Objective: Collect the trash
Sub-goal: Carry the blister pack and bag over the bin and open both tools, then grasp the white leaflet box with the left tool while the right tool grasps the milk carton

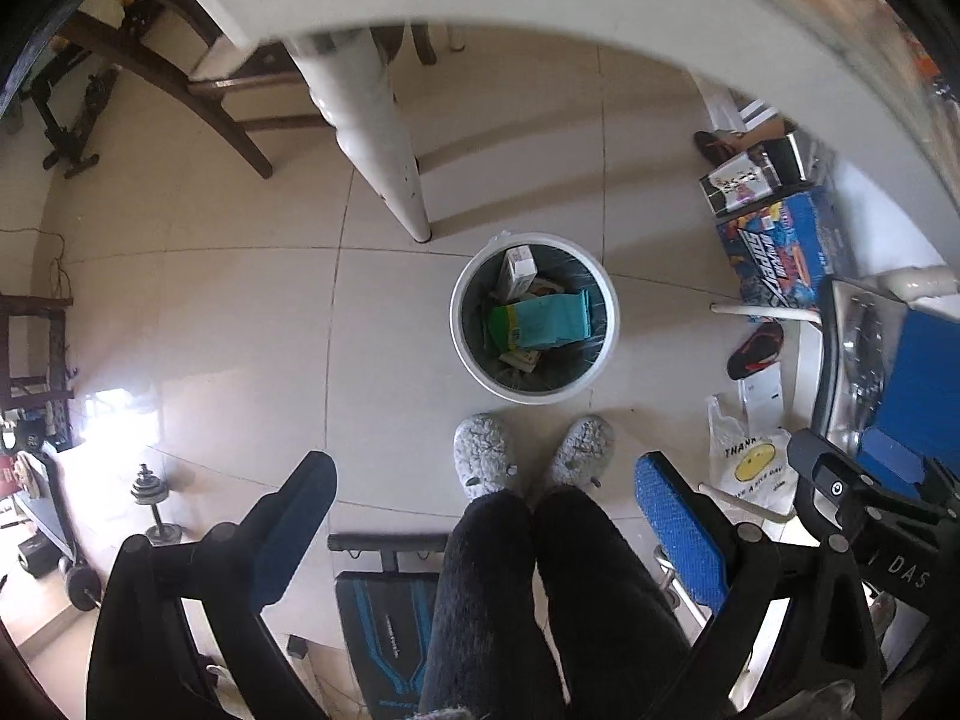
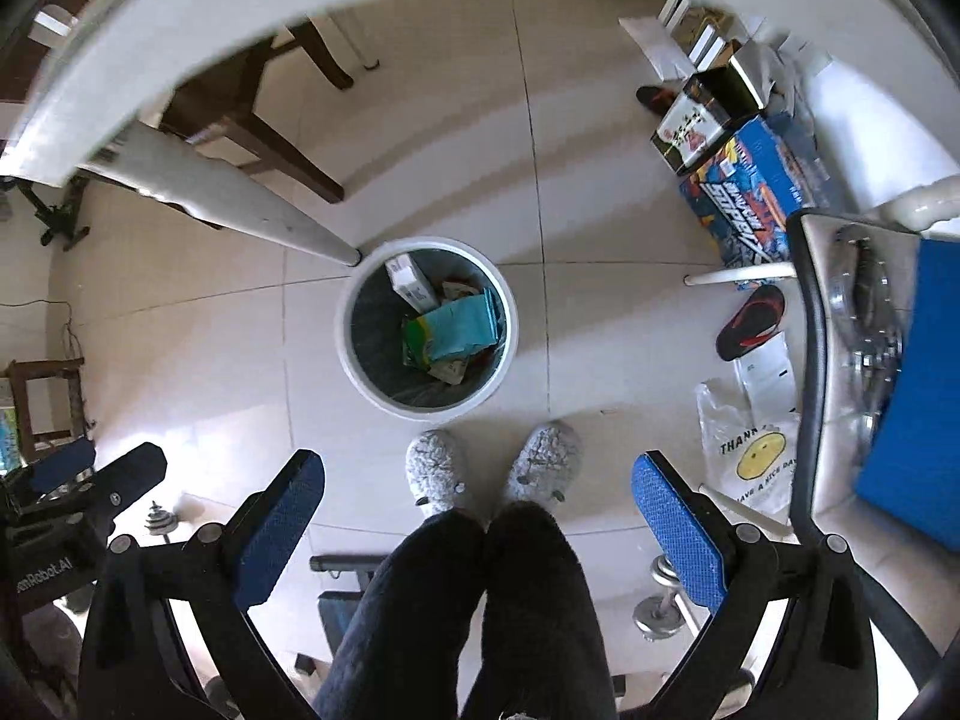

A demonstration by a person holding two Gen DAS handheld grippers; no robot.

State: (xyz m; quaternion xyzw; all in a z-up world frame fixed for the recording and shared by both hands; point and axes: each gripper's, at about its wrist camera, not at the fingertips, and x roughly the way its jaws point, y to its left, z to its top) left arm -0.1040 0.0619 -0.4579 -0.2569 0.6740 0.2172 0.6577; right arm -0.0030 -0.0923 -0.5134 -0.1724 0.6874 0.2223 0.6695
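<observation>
Below, I held both left tongs (image 1: 486, 516) and right tongs (image 2: 477, 513) spread and empty above the round white lined trash bin (image 1: 534, 317) on the floor, teal flat packet (image 1: 555, 318) and white carton (image 1: 519, 269) inside.

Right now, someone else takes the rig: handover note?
Left gripper: open, empty, above the floor.
Right gripper: open, empty, also aimed down.
Trash bin stands on the tiles in front of the slippers, beside the table leg.
Done: teal packet and white carton are in the bin.
Possibly left: plastic bag on the floor to the right.
</observation>
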